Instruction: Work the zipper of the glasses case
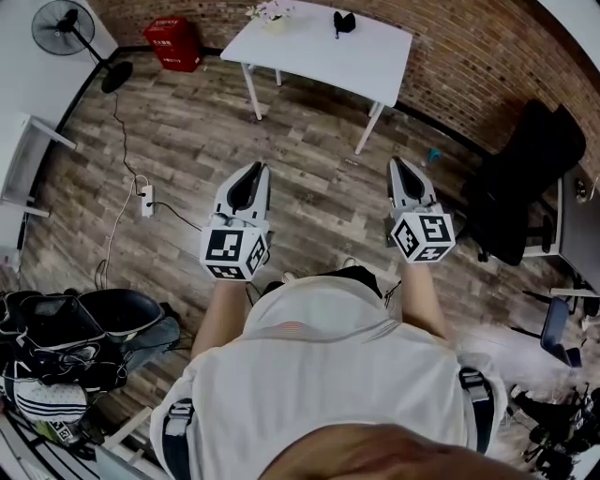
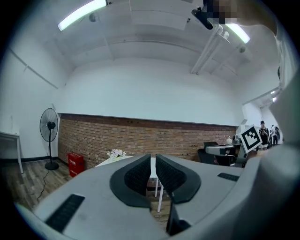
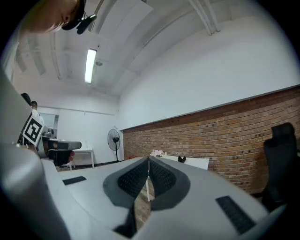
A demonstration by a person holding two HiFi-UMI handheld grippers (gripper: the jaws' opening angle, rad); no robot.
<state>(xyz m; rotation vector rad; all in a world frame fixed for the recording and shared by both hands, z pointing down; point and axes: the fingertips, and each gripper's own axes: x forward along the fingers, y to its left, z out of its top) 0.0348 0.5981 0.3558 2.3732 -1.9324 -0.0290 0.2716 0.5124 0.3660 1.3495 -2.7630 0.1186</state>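
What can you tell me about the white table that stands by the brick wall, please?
The white table has a plain rectangular top, matte by its look, on slim white legs. It stands upright on the wood-plank floor, close to the brick wall. On its top, towards the wall side, sit a small bunch of pale flowers and a small dark object; nothing else touches it.

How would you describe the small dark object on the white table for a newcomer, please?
Near the brick wall stands a white table. The small dark object lies near its far edge, right of the middle; its only neighbour, pale flowers, sits further left.
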